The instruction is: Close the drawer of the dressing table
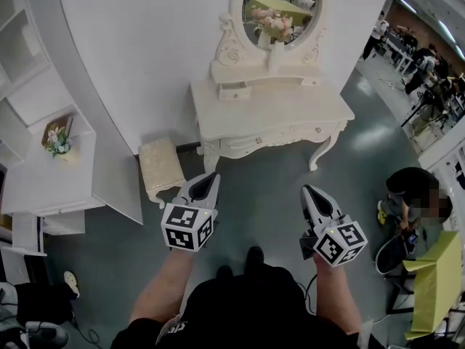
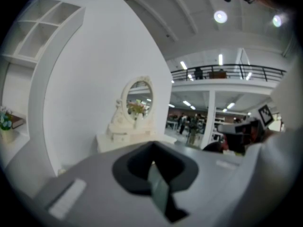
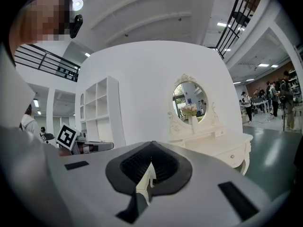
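Nearest the viewer, left gripper (image 1: 211, 177): jaws pressed together, holding nothing, pointing roughly level toward the furniture.
Beside it, right gripper (image 1: 309, 192): jaws likewise together and empty, aimed the same way.
Floor (image 1: 261, 187): a bare grey-green stretch lies between both grippers and the furniture.
Stool (image 1: 161, 167): small and padded, on the floor just left of the table.
Dressing table (image 1: 272, 111): white and ornate, against a white wall, well apart from both grippers.
Drawers: a wide front drawer (image 1: 280, 138) with knobs under the tabletop, and a small drawer (image 1: 234, 91) on top, below the oval mirror (image 1: 281, 9). At this range I cannot tell which one stands open.
Step in hand: seemingly the approach, as neither gripper touches the table.
Next move: likely close the gap, set a closed gripper tip against the open drawer's front, and push straight in toward the wall.
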Tool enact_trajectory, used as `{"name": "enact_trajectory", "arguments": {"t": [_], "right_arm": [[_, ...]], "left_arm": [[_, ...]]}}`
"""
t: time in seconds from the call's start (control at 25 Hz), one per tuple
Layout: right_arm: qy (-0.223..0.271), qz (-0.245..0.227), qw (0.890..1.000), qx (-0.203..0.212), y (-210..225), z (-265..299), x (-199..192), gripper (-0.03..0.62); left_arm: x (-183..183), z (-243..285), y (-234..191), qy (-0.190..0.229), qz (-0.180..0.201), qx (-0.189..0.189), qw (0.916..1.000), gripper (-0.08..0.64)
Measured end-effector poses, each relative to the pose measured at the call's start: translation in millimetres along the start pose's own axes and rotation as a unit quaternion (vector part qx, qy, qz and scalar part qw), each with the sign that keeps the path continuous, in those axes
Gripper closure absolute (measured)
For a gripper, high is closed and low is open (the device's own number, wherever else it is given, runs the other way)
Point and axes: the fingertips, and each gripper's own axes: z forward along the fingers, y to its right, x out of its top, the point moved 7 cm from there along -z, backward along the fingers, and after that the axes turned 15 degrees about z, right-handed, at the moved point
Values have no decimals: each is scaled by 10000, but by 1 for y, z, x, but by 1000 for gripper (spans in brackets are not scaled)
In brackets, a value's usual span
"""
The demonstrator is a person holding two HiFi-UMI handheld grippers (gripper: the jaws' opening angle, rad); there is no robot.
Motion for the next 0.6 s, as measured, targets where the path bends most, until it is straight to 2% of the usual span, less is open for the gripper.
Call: {"name": "enact_trajectory", "arguments": {"t": [0.4, 0.6], "right_arm": [[62, 200, 9996, 193, 21, 29, 11, 598], [24, 368, 9989, 296, 53, 49, 18, 598]], "left_arm": [[1, 28, -9, -110, -36, 53, 9999, 551], [4, 64, -10, -238, -6, 64, 9997, 551]]}}
